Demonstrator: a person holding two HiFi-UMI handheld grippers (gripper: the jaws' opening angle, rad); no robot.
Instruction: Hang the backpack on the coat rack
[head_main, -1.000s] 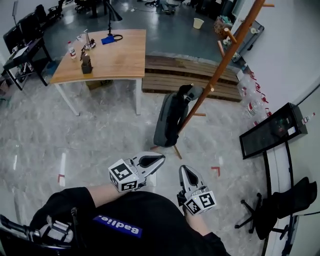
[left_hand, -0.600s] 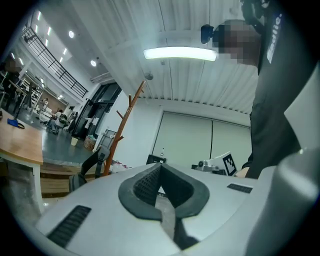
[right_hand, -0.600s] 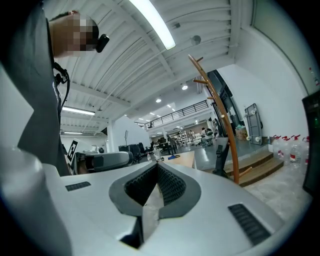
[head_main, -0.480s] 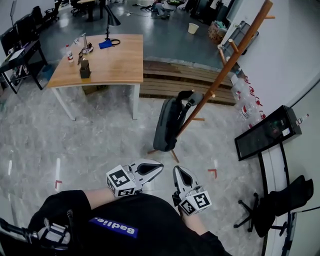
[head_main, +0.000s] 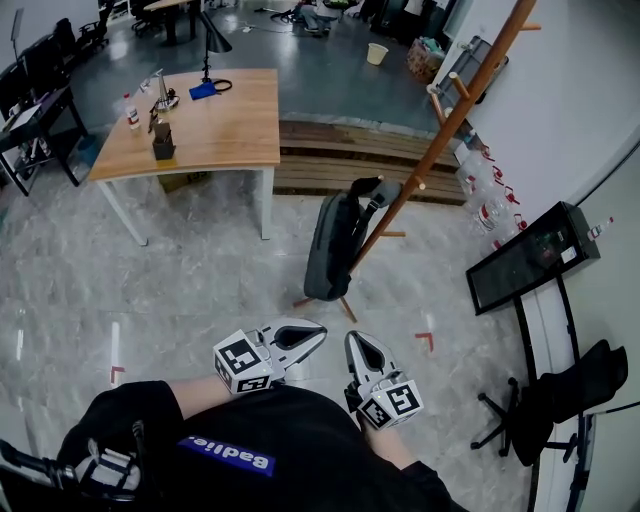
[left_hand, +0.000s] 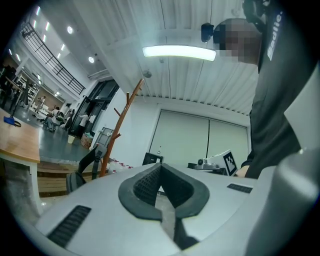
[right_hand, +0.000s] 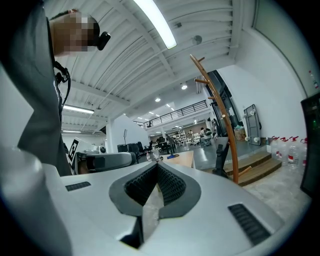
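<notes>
Backpack of dark grey fabric (head_main: 330, 250) seems hung low on the brown wooden coat rack (head_main: 440, 130), unmoved this past second. Our left gripper (head_main: 320, 334) and right gripper (head_main: 355, 342), both closed and empty, have eased back, so we judge the hanging done.

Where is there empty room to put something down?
The wooden table is bare on its right half, away from the bottle and blue thing at its left and far edges. The floor between table and backpack is bare too. By the wall, right of the coat rack, it is crowded.
</notes>
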